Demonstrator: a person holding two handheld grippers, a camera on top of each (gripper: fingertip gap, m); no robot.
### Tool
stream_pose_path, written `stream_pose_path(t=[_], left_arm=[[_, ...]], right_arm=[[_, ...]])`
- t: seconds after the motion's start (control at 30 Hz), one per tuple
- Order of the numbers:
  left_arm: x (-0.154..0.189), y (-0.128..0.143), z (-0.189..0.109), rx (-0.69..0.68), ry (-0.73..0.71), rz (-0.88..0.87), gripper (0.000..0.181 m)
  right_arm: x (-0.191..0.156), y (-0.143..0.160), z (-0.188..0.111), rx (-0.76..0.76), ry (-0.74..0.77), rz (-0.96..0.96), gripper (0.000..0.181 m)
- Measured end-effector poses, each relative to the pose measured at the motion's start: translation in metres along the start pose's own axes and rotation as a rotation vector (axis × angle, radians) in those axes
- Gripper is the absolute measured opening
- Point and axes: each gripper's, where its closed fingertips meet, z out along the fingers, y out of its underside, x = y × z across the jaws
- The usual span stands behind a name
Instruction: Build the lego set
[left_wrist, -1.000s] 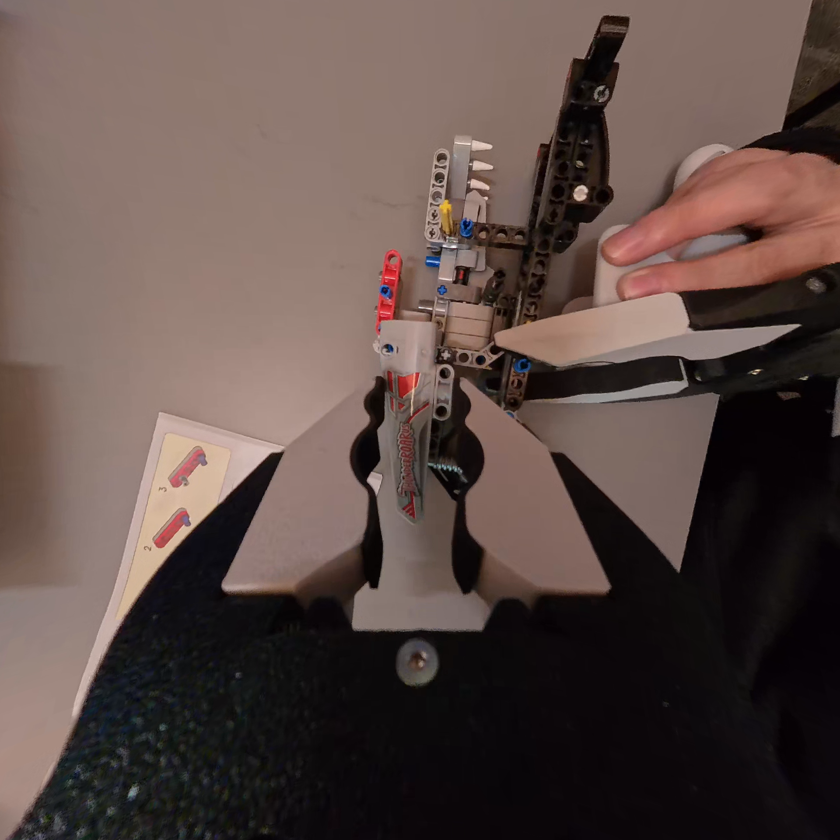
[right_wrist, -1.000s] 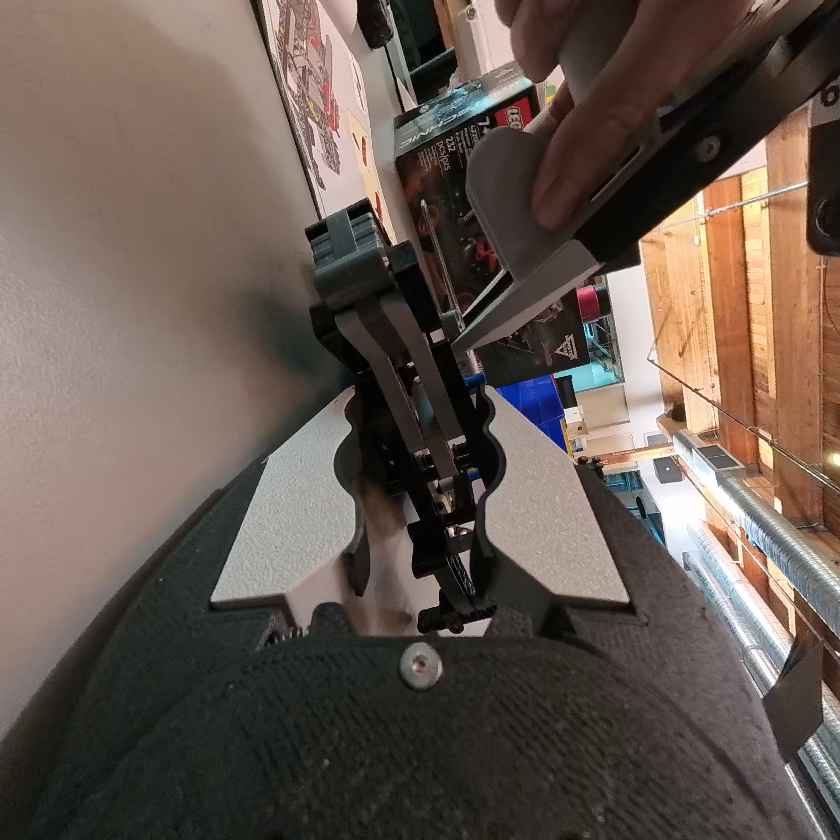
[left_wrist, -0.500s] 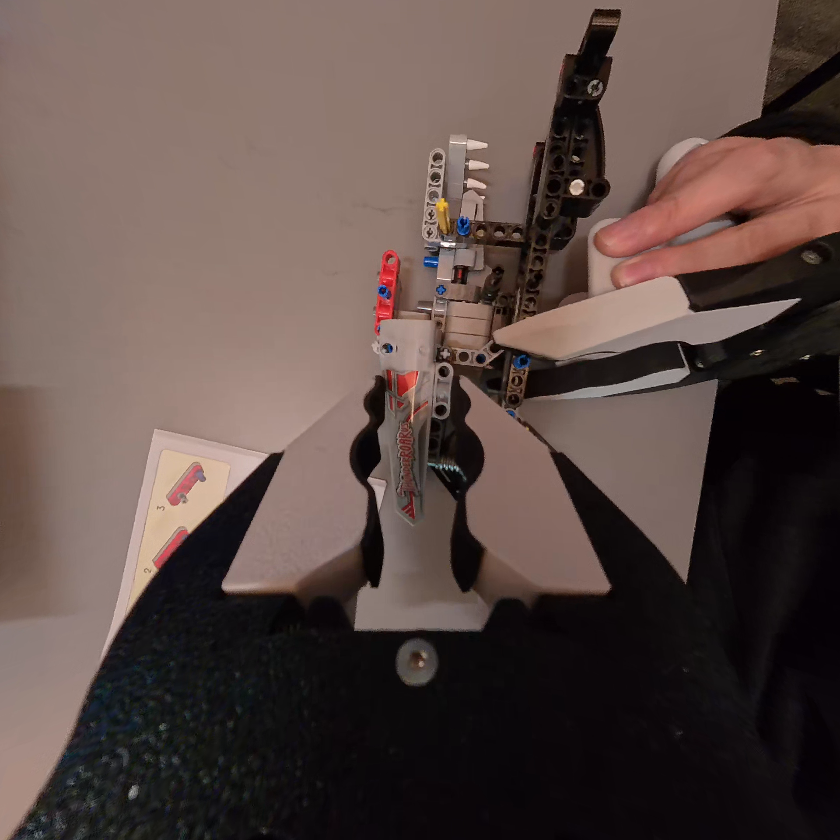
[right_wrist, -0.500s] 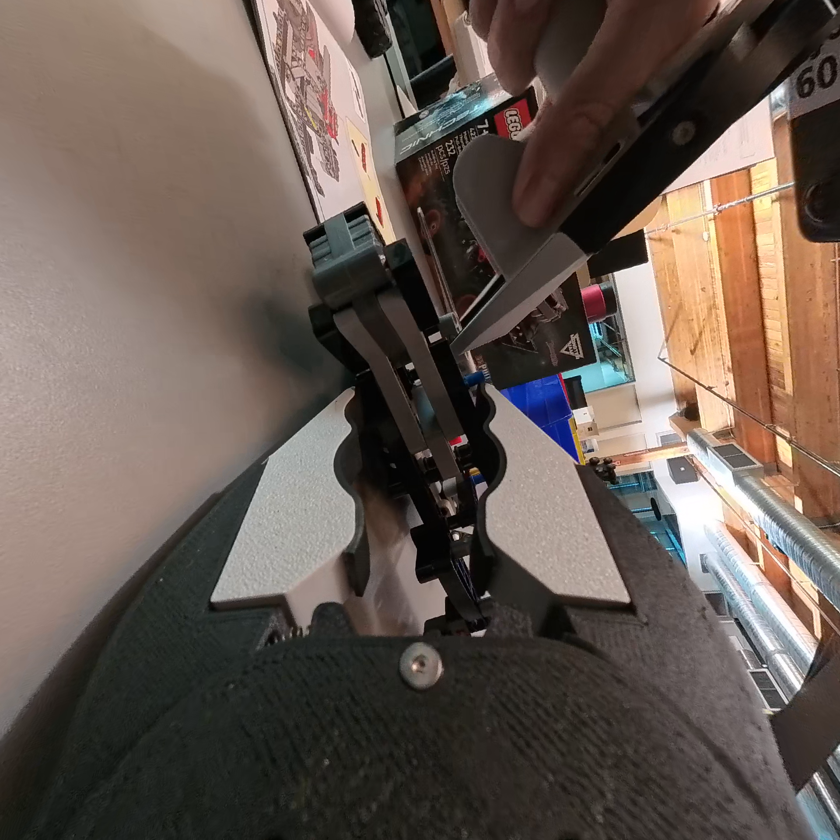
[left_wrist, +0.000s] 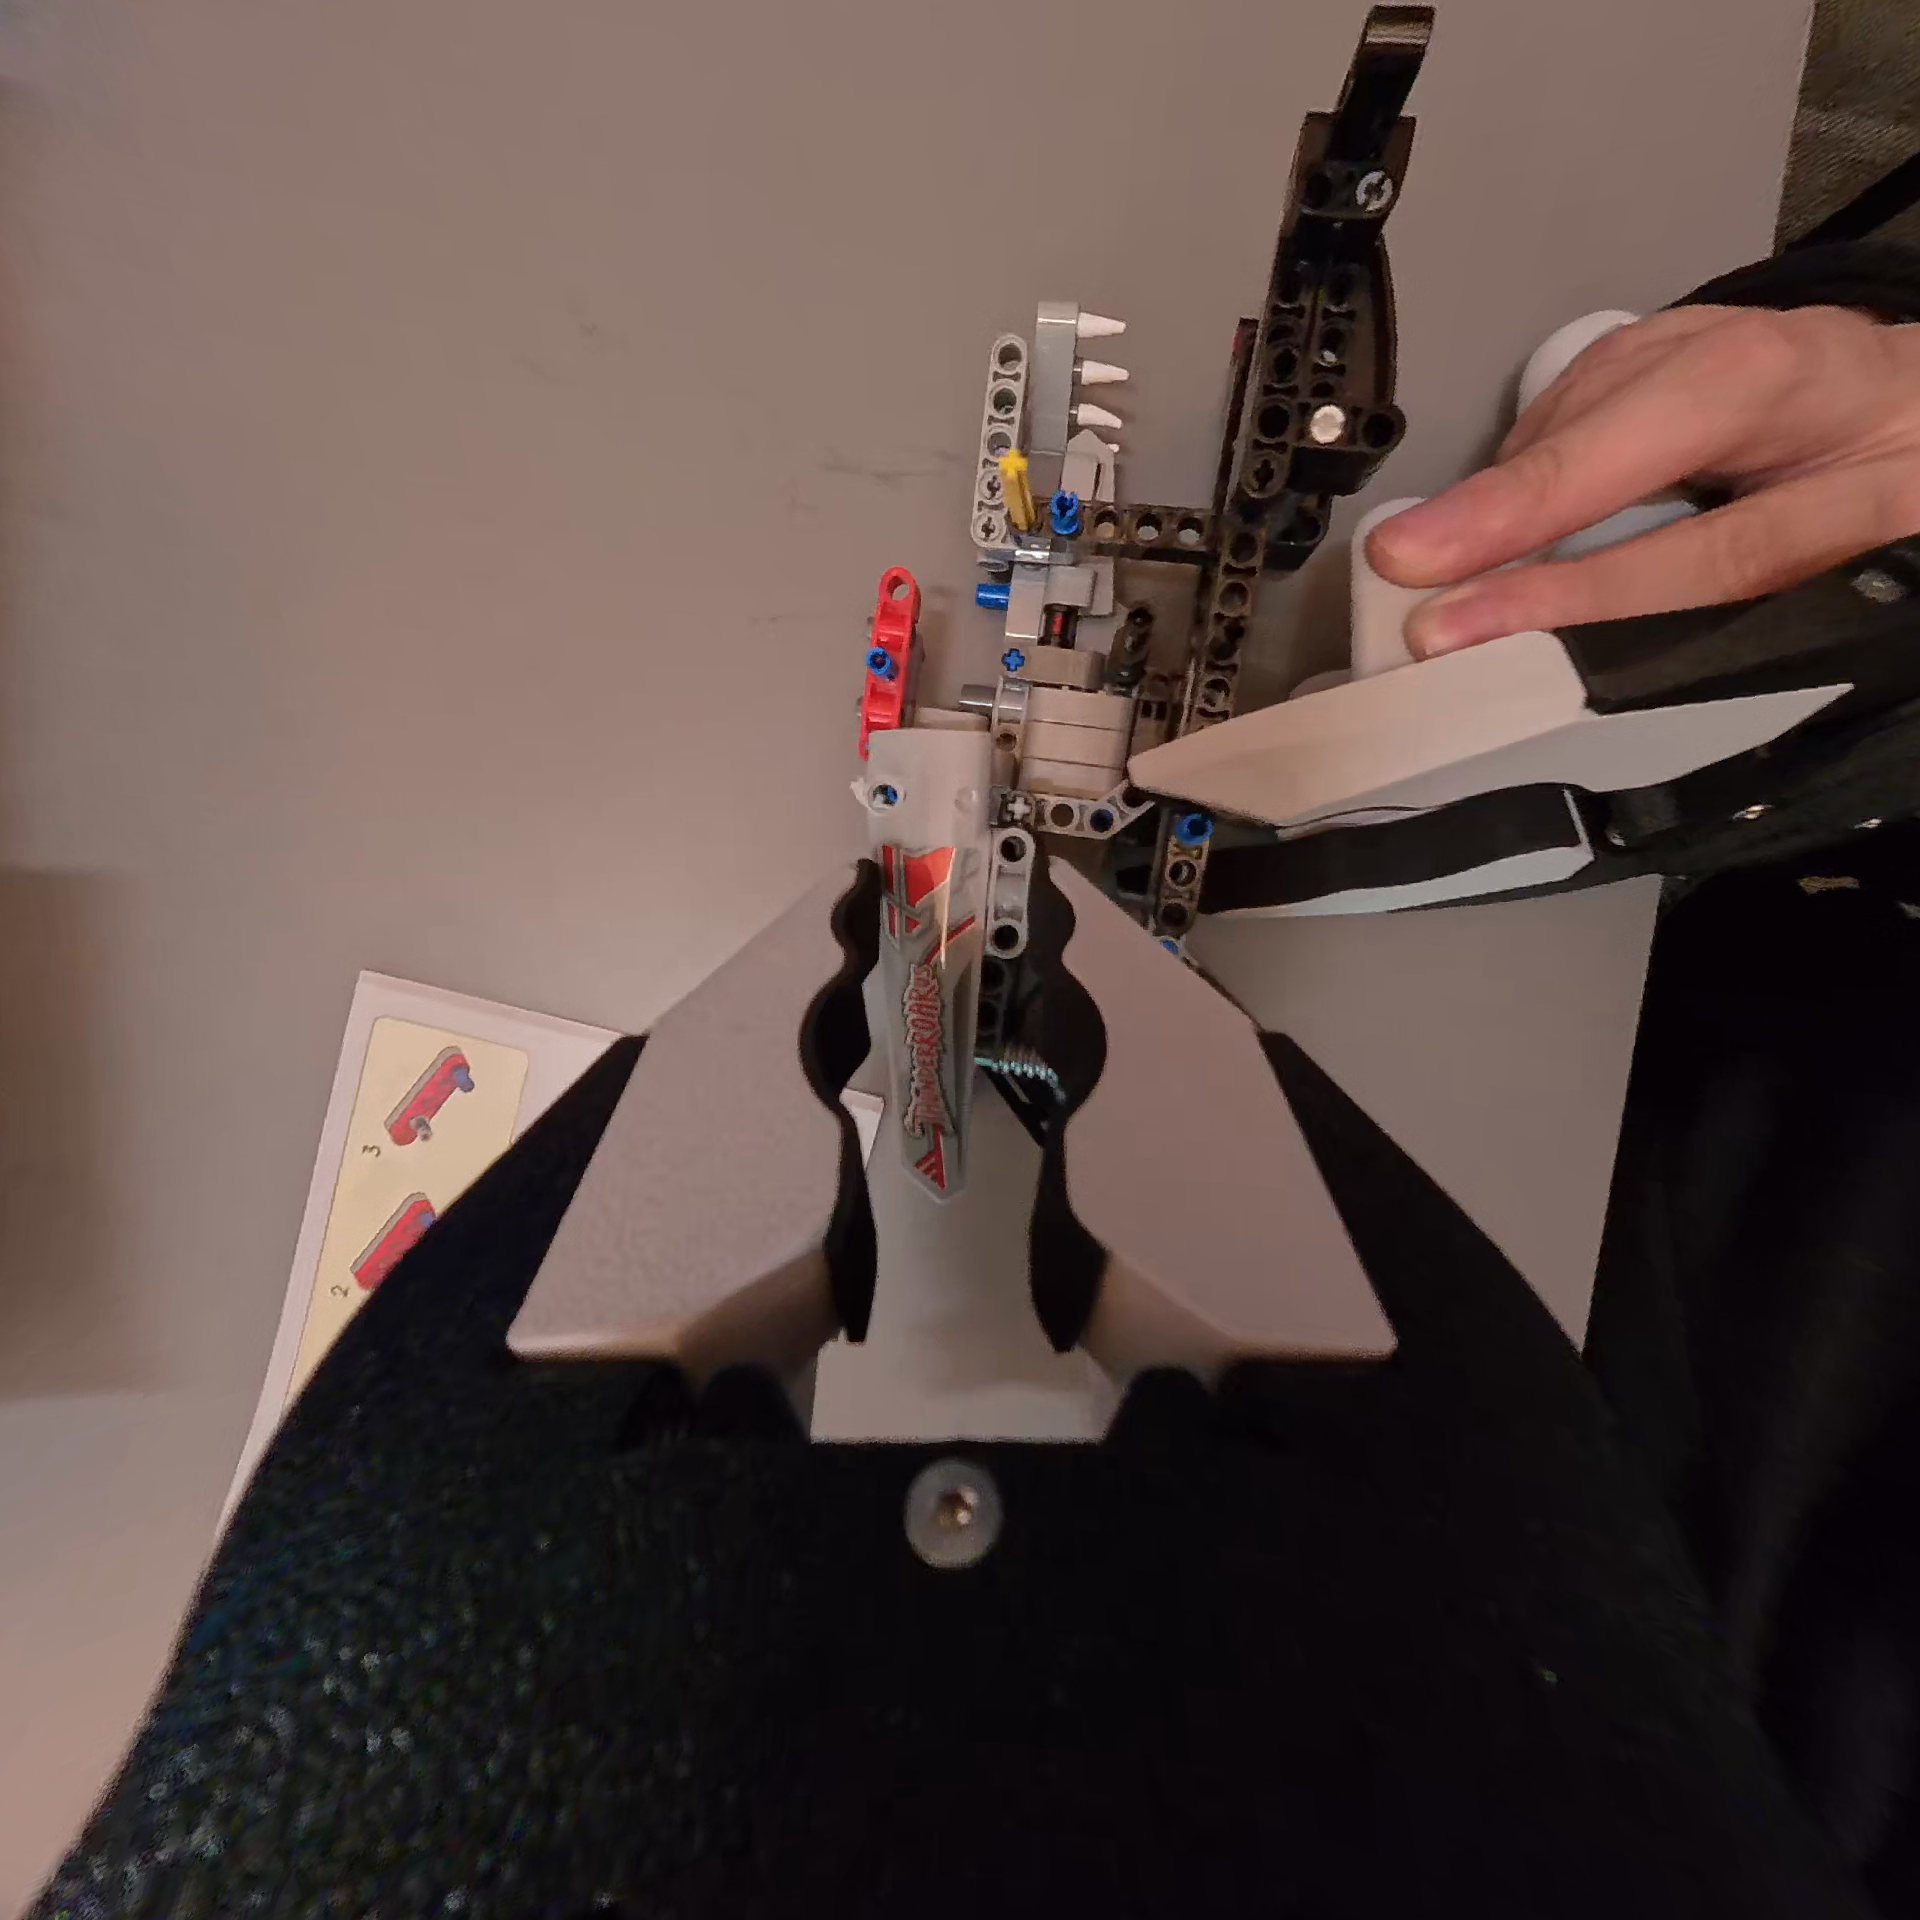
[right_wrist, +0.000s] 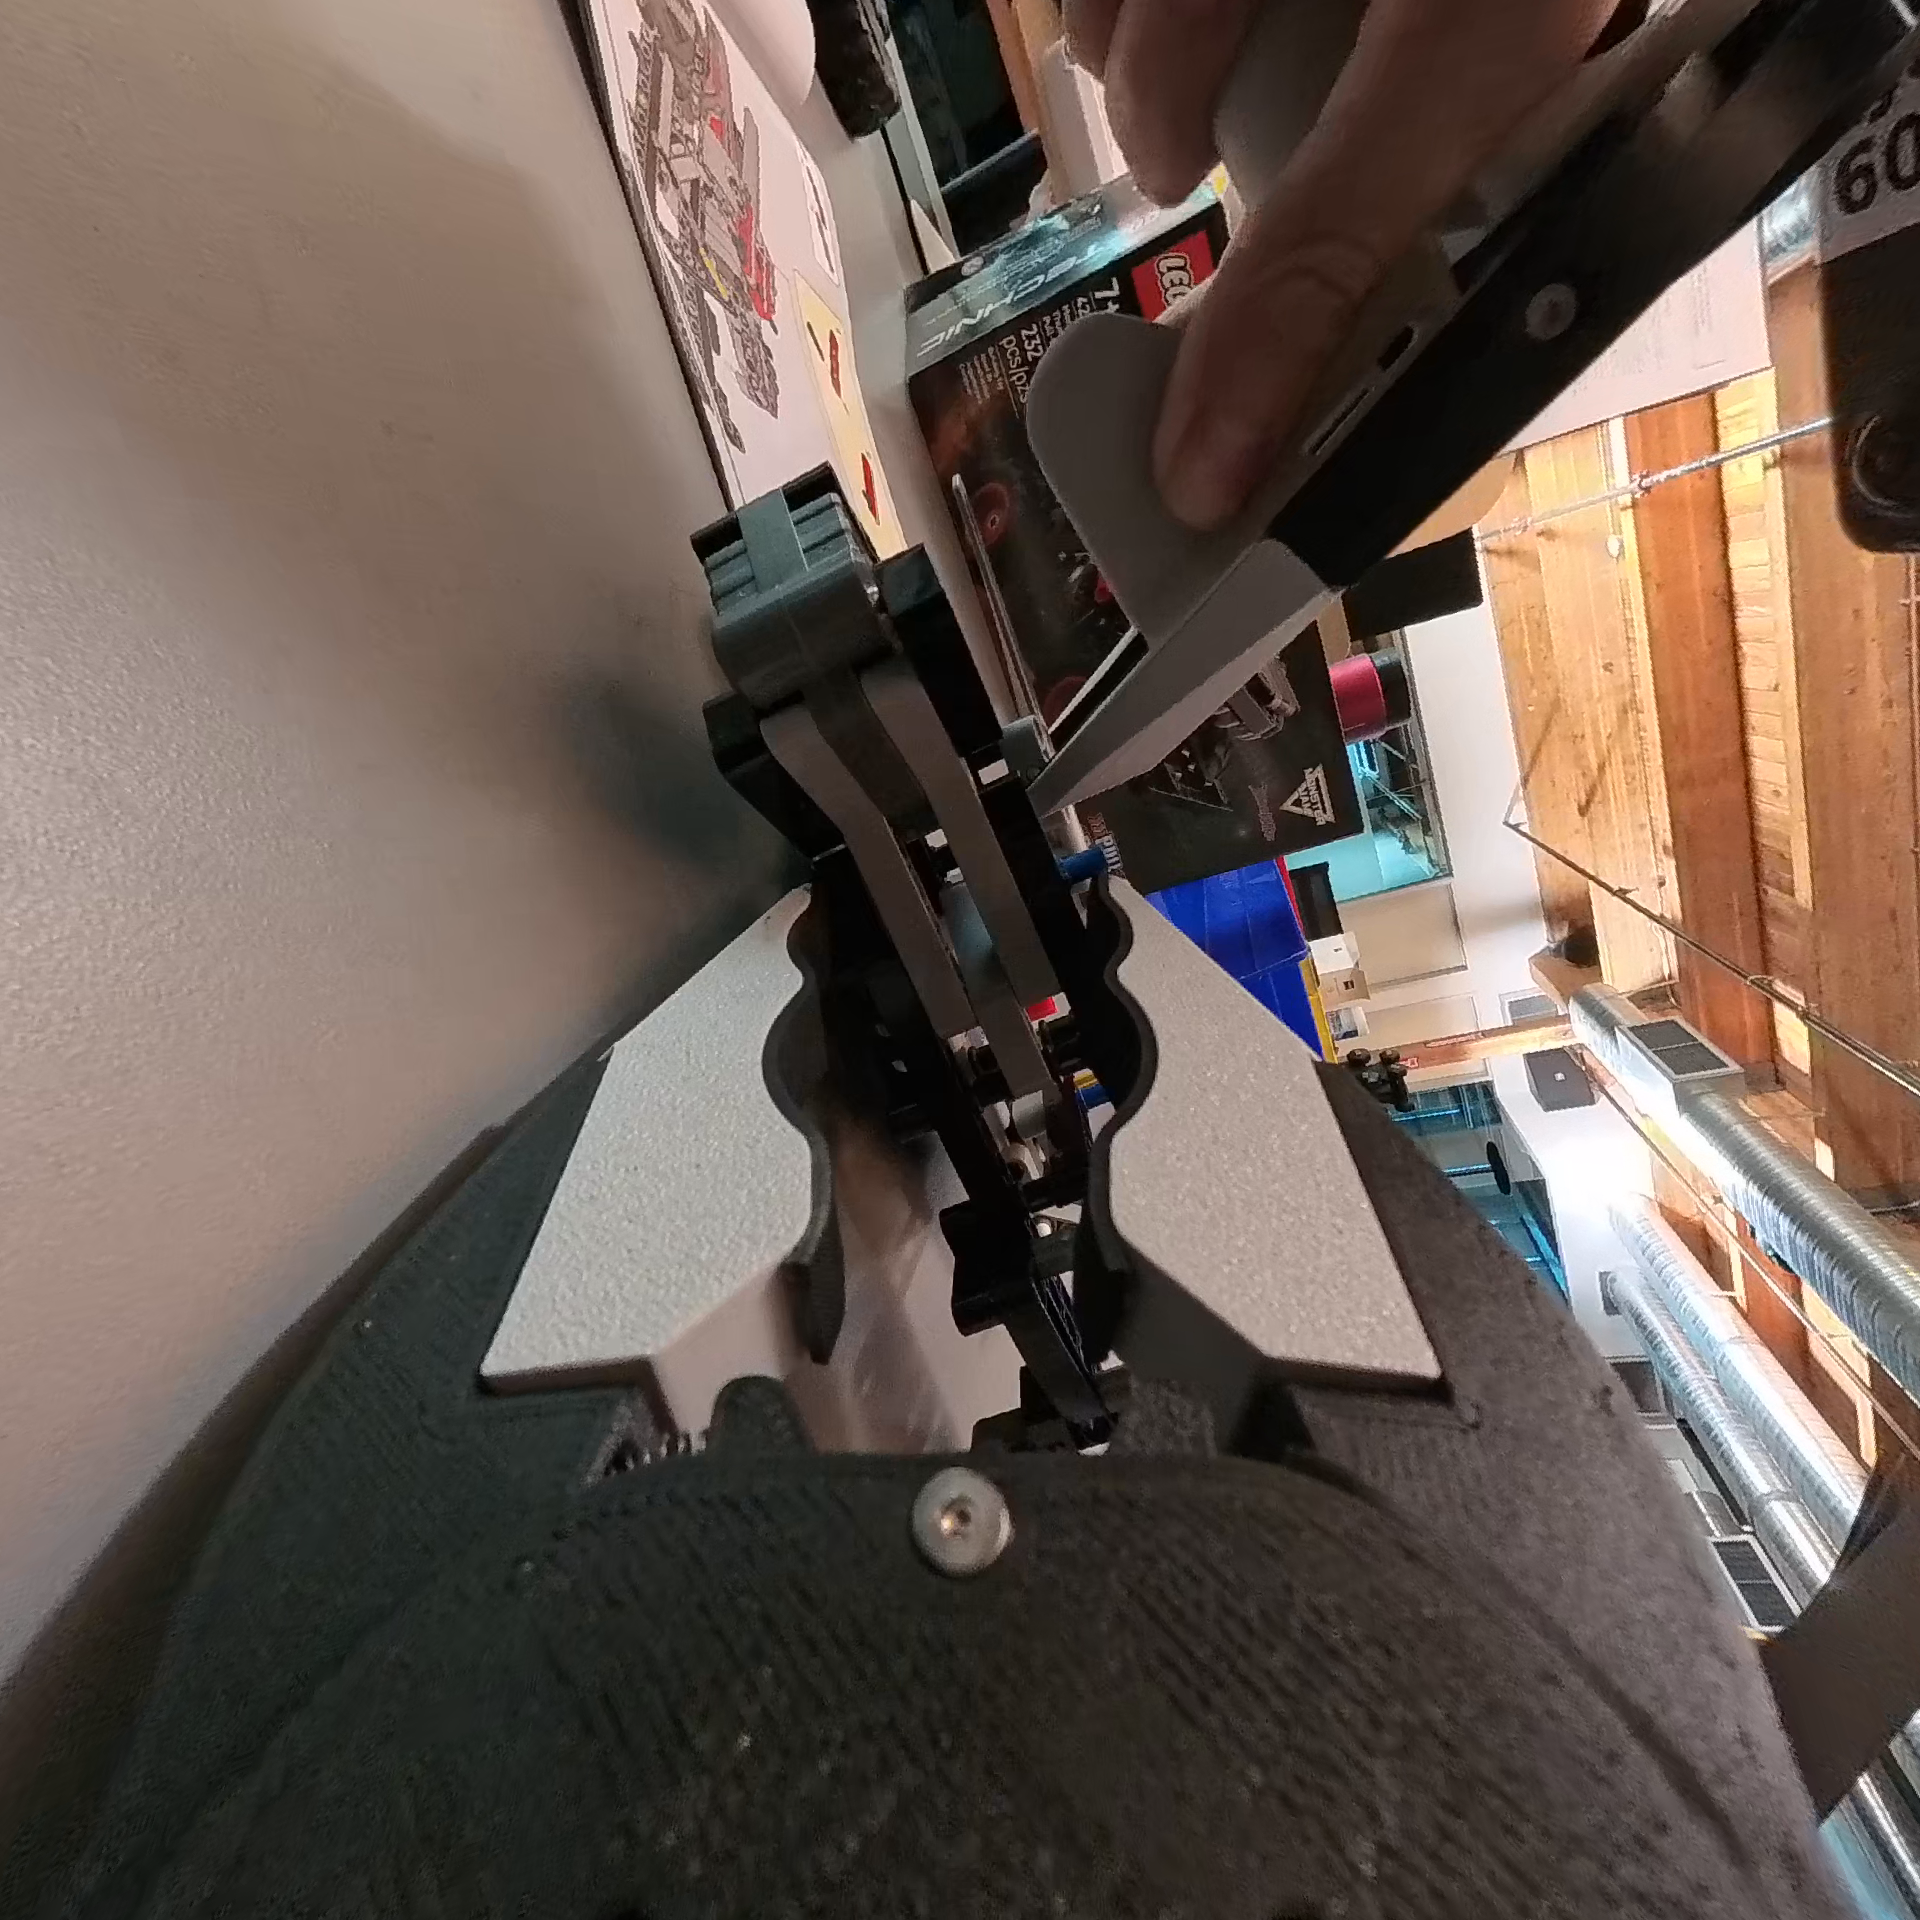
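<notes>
The partly built lego model (left_wrist: 1060, 717) is a frame of black beams with grey blocks, white teeth and a red beam, held just above the grey table (left_wrist: 416, 416). My left gripper (left_wrist: 951, 883) is shut on the model's grey panel with the red sticker (left_wrist: 925, 1039). My right gripper (left_wrist: 1164, 831) comes in from the right and is shut on the black frame. In the right wrist view the right gripper (right_wrist: 956, 894) clamps the model's black and grey parts (right_wrist: 800, 592). The left gripper (right_wrist: 1039, 800) reaches in from the upper right, held by a hand.
An instruction booklet (left_wrist: 416, 1122) lies on the table at the lower left, and it also shows in the right wrist view (right_wrist: 717, 260). The dark set box (right_wrist: 1039, 343) stands behind the model. A black tyre (right_wrist: 852, 62) and a blue bin (right_wrist: 1236, 935) are farther off. My two grippers' fingertips are within a few centimetres of each other.
Both grippers keep their hold on the model. The views have shifted only slightly, and the hand on the left gripper has moved a little.
</notes>
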Motion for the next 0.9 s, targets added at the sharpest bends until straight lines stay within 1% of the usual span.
stream_pose_path(t=[0.33,0.4,0.47,0.5,0.53,0.63,0.7,0.73,0.8,0.9], left_arm=[[0.001,-0.004,-0.003,0.047,0.011,0.044,0.028],[-0.001,-0.01,-0.009,0.094,0.007,0.031,0.028],[-0.008,-0.015,-0.019,0.158,-0.007,-0.031,0.026],[-0.015,-0.012,-0.022,0.168,-0.028,-0.07,0.026],[-0.023,-0.004,-0.022,0.145,-0.062,-0.096,0.027],[-0.043,0.039,-0.006,-0.033,-0.161,-0.074,0.028],[-0.045,0.058,0.007,-0.093,-0.171,-0.052,0.027],[-0.043,0.064,0.012,-0.101,-0.159,-0.047,0.028],[-0.041,0.063,0.014,-0.065,-0.127,-0.046,0.028],[-0.034,0.063,0.011,-0.032,-0.009,-0.083,0.041]], right_arm=[[0.0,0.001,0.0,0.0,0.003,0.002,0.049],[0.0,0.001,0.0,0.0,0.003,0.003,0.049],[0.0,0.001,0.0,0.0,0.003,0.005,0.049],[0.0,0.001,0.0,0.0,0.003,0.004,0.049],[0.0,0.001,0.0,0.0,0.003,0.004,0.049],[0.0,0.001,0.0,0.0,0.003,0.005,0.049],[0.0,0.001,0.0,0.0,0.003,0.005,0.049],[0.0,0.001,0.0,0.0,0.003,0.005,0.049],[0.0,0.001,0.0,0.0,0.003,0.006,0.049],[0.0,0.001,0.0,0.001,0.002,0.008,0.049]])
